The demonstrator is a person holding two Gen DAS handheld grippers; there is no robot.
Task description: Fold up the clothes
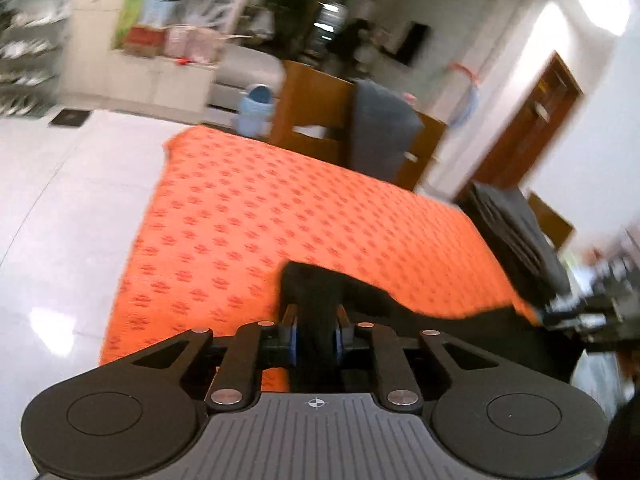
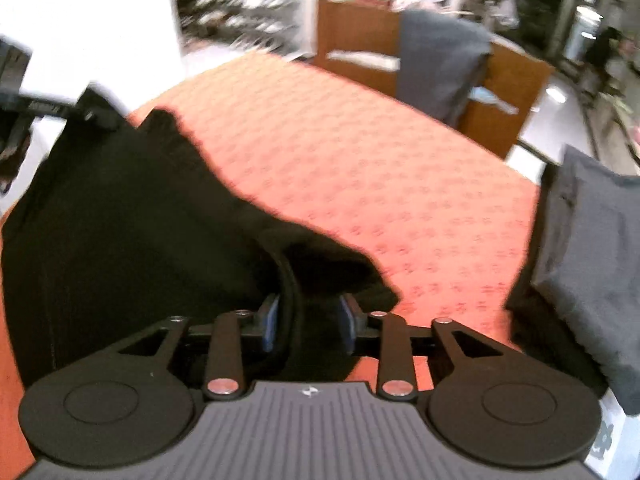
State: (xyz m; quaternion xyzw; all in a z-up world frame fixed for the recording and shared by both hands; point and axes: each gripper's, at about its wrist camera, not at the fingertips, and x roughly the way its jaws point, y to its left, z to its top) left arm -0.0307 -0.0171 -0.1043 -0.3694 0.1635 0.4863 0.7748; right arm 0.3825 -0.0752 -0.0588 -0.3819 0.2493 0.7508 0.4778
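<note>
A black garment (image 2: 120, 208) hangs stretched between my two grippers over the near edge of the table with the orange patterned cloth (image 1: 248, 216). In the left wrist view my left gripper (image 1: 315, 334) is shut on a bunched edge of the black garment (image 1: 316, 292). Its blue pads (image 1: 292, 336) press the cloth from both sides. My right gripper (image 2: 309, 320) is shut on a thick fold of the garment, with the hem running between its pads. Each gripper shows in the other's view: the right gripper (image 1: 580, 312) and the left gripper (image 2: 40, 108).
A stack of folded grey clothes (image 2: 592, 240) lies at the table's right end, also the grey stack (image 1: 516, 232). Behind the table stand wooden chairs (image 1: 312, 100) with a grey garment (image 1: 380, 128) draped over one. A blue bin (image 1: 256, 108) and white tiled floor (image 1: 72, 200) are to the left.
</note>
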